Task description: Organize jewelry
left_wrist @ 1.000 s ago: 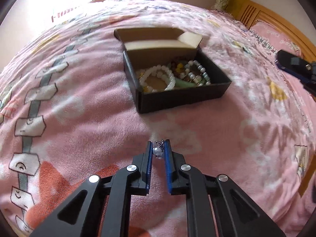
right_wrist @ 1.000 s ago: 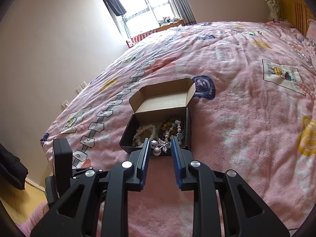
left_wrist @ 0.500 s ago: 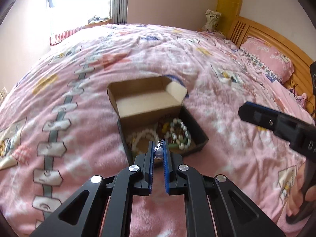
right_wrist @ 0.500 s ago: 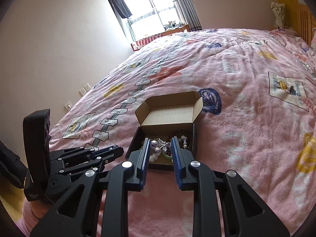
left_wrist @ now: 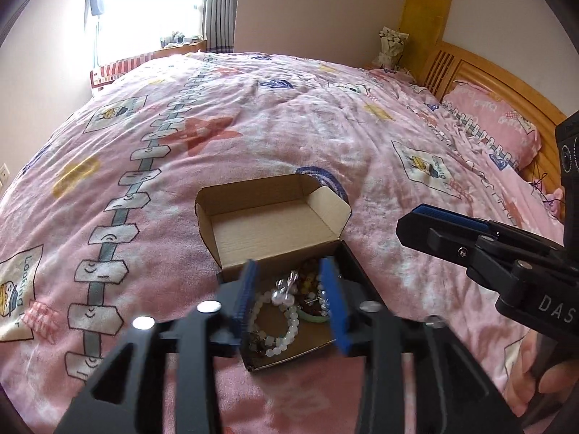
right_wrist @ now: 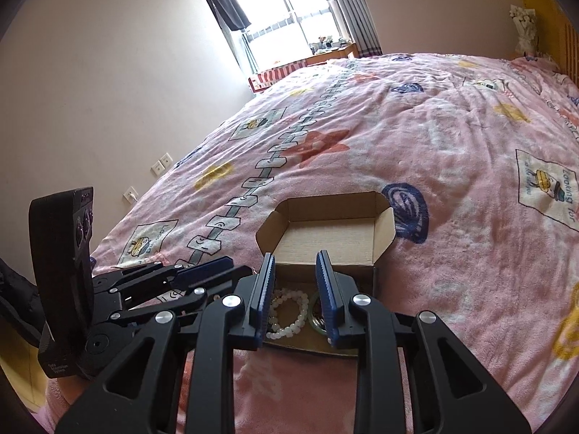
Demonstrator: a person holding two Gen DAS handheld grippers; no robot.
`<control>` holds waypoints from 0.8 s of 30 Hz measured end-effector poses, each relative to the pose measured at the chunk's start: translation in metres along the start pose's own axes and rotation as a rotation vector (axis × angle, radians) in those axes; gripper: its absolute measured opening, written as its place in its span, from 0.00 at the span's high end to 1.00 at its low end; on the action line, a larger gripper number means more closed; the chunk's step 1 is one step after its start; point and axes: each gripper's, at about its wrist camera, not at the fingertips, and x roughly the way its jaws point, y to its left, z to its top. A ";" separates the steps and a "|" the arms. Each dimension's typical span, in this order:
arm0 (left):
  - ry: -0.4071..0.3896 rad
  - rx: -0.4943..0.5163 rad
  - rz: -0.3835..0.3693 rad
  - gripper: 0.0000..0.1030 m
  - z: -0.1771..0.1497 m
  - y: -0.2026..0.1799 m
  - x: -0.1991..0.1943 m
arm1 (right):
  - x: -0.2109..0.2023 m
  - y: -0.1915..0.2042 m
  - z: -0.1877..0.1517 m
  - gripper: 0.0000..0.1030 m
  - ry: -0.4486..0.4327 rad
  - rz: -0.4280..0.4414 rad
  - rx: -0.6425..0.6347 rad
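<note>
A black box [left_wrist: 363, 277] with an open cardboard lid [left_wrist: 275, 224] lies on the pink bed cover and holds jewelry. Inside are a white bead bracelet [left_wrist: 286, 336] and a green bangle [left_wrist: 318, 319]. My left gripper [left_wrist: 288, 264] hangs over the box and its jaws are opening. A blurred pearl pendant [left_wrist: 281, 296] is loose between them, touching neither pad. My right gripper [right_wrist: 295, 256] also points into the box [right_wrist: 374, 278]. Its jaws are opening with nothing between them. Below them show the bracelet [right_wrist: 289, 322] and the bangle [right_wrist: 315, 309]. The left gripper [right_wrist: 217, 271] stands beside it.
The pink bed cover [left_wrist: 253, 126] spreads all around the box. A pillow [left_wrist: 488, 123] and a wooden headboard [left_wrist: 470, 68] lie at the far right. A hand [left_wrist: 524, 372] grips the right tool. A wall with sockets [right_wrist: 163, 162] runs on the left.
Both grippers came in over the box. My left jaws sprang apart and let go of the pearl pendant. My right jaws widened, and the silver bead piece is gone from between them.
</note>
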 end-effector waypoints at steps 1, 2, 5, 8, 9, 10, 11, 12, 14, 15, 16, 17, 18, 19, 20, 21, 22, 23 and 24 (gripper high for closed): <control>-0.024 -0.002 0.009 0.24 -0.001 0.000 -0.003 | 0.000 -0.001 -0.001 0.74 -0.001 -0.001 0.003; -0.046 -0.004 0.017 0.24 -0.002 0.001 -0.007 | 0.000 -0.001 -0.001 0.73 -0.002 -0.002 0.005; -0.035 -0.018 0.009 0.24 -0.002 0.005 -0.010 | -0.004 -0.004 -0.005 0.70 -0.006 -0.009 0.015; -0.033 -0.031 0.015 0.24 -0.004 0.009 -0.014 | -0.013 -0.007 -0.009 0.69 -0.015 -0.013 0.026; -0.036 -0.033 0.017 0.24 -0.005 0.009 -0.017 | -0.017 -0.007 -0.011 0.68 -0.018 -0.016 0.027; -0.038 -0.035 0.018 0.24 -0.006 0.010 -0.019 | -0.021 -0.007 -0.013 0.66 -0.022 -0.019 0.028; -0.038 -0.036 0.018 0.24 -0.007 0.010 -0.022 | -0.025 -0.007 -0.015 0.61 -0.026 -0.022 0.027; -0.040 -0.037 0.017 0.24 -0.009 0.010 -0.025 | -0.030 -0.007 -0.017 0.58 -0.031 -0.030 0.026; -0.043 -0.032 0.021 0.24 -0.012 0.009 -0.032 | -0.040 -0.007 -0.022 0.47 -0.039 -0.039 0.025; -0.045 -0.030 0.024 0.22 -0.014 0.008 -0.036 | -0.045 -0.006 -0.025 0.44 -0.044 -0.039 0.025; -0.046 -0.028 0.026 0.21 -0.017 0.007 -0.039 | -0.050 -0.006 -0.027 0.38 -0.047 -0.039 0.026; -0.048 -0.025 0.027 0.20 -0.019 0.006 -0.043 | -0.055 -0.006 -0.031 0.31 -0.050 -0.041 0.026; -0.054 -0.023 0.028 0.19 -0.023 0.005 -0.048 | -0.060 -0.005 -0.034 0.27 -0.055 -0.044 0.025; -0.057 -0.018 0.030 0.19 -0.026 0.004 -0.052 | -0.065 -0.004 -0.038 0.17 -0.061 -0.050 0.023; -0.059 -0.015 0.031 0.19 -0.029 0.003 -0.055 | -0.070 -0.003 -0.041 0.12 -0.066 -0.056 0.018; -0.059 -0.011 0.033 0.18 -0.032 0.002 -0.059 | -0.074 -0.002 -0.044 0.11 -0.066 -0.058 0.014; -0.058 -0.007 0.035 0.17 -0.034 0.001 -0.062 | -0.076 -0.001 -0.047 0.08 -0.060 -0.059 0.010; -0.059 -0.001 0.040 0.15 -0.037 -0.001 -0.066 | -0.079 0.001 -0.049 0.07 -0.056 -0.059 0.007; -0.064 0.003 0.044 0.14 -0.040 -0.003 -0.069 | -0.082 0.001 -0.052 0.07 -0.051 -0.063 0.005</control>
